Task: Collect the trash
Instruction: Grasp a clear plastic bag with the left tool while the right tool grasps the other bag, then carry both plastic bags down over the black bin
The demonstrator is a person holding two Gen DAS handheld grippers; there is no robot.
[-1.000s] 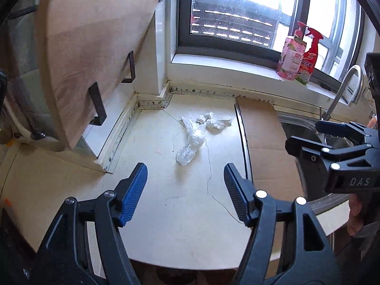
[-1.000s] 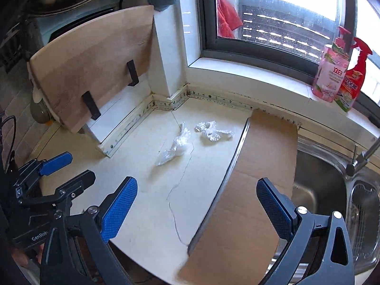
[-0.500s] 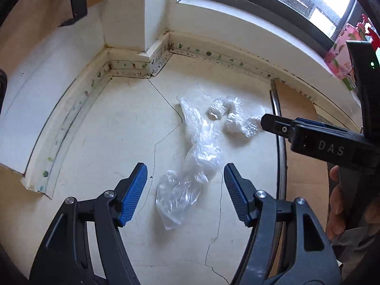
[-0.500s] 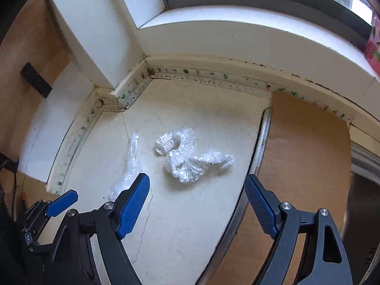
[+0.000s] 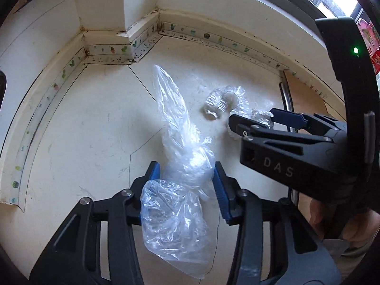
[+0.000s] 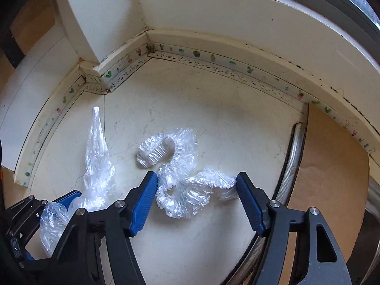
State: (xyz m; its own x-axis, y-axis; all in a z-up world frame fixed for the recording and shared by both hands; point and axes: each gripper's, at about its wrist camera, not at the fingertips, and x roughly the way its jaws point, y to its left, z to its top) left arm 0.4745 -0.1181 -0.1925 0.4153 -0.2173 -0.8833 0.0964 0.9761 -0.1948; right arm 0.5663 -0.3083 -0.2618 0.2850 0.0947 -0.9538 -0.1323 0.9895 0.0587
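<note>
Bare countertop (image 6: 213, 109) lies open; corner wall (image 6: 99, 23) blocks beyond.

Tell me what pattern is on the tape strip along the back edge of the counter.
Small green cactus prints on the pale tape strip, clearest in the right wrist view.

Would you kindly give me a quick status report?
Left claw closing on plastic bag. Right claw closing around crinkled wrap. Nothing in the way.
</note>
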